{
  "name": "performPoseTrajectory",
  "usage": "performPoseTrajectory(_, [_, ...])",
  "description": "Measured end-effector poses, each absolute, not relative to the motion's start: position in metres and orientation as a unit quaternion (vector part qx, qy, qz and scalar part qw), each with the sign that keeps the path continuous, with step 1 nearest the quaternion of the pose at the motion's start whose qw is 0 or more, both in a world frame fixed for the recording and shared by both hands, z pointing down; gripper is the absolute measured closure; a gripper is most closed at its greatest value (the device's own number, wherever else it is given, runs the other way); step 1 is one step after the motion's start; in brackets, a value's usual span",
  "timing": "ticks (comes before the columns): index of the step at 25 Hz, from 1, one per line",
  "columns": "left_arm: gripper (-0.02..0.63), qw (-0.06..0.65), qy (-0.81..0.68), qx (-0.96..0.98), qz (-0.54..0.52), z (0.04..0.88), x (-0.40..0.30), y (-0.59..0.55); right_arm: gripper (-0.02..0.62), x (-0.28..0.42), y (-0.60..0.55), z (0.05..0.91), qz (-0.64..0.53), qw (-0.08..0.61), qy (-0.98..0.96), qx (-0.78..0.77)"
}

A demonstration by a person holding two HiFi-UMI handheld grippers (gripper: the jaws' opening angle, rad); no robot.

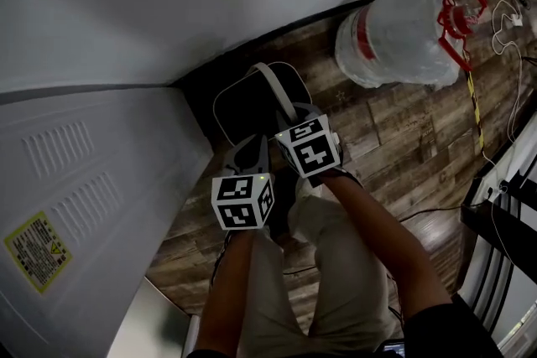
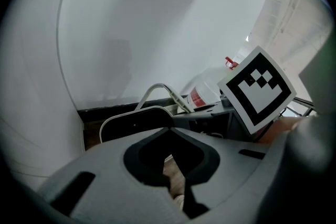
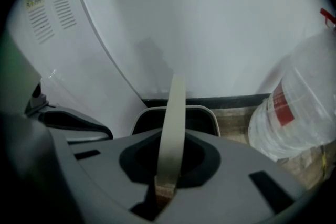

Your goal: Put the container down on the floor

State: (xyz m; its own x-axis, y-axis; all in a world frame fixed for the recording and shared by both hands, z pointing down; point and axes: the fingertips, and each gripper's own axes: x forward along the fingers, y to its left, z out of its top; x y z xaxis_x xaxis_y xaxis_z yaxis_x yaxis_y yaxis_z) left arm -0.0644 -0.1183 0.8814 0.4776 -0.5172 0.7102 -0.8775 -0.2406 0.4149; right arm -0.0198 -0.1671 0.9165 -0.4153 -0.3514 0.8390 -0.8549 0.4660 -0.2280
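A black container [image 1: 250, 103] with a white rim sits low at the floor in the corner between the wall and a white appliance. Its white handle [image 1: 278, 93] arches up over it. My right gripper [image 1: 291, 128], under its marker cube, is shut on this handle [image 3: 176, 128]; the band runs straight into the right gripper [image 3: 165, 192]. My left gripper [image 1: 252, 161] hangs close beside it, to the left and nearer me. In the left gripper view the container [image 2: 113, 121] and handle [image 2: 157, 88] lie ahead of the left gripper [image 2: 176, 186], whose jaws are mostly hidden by its own body.
A white appliance [image 1: 84, 180] with vent slots and a yellow label stands at the left. A large clear water bottle [image 1: 394, 29] with a red band lies on the wooden floor at the right, with a red frame [image 1: 459, 17] and cables beyond. The person's legs [image 1: 336, 264] are below.
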Motion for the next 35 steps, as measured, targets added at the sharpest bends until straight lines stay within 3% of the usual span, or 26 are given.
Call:
performPoseTrajectory(25, [0.589, 0.383, -0.419, 0.777, 0.271, 0.926, -0.013, -0.128, 0.563, 0.041, -0.172, 0.941, 0.347, 0.354, -0.759, 0.423])
performPoseTrajectory(35, [0.589, 0.384, -0.413, 0.782, 0.268, 0.941, -0.001, -0.138, 0.55, 0.067, -0.182, 0.966, 0.329, 0.377, -0.749, 0.435])
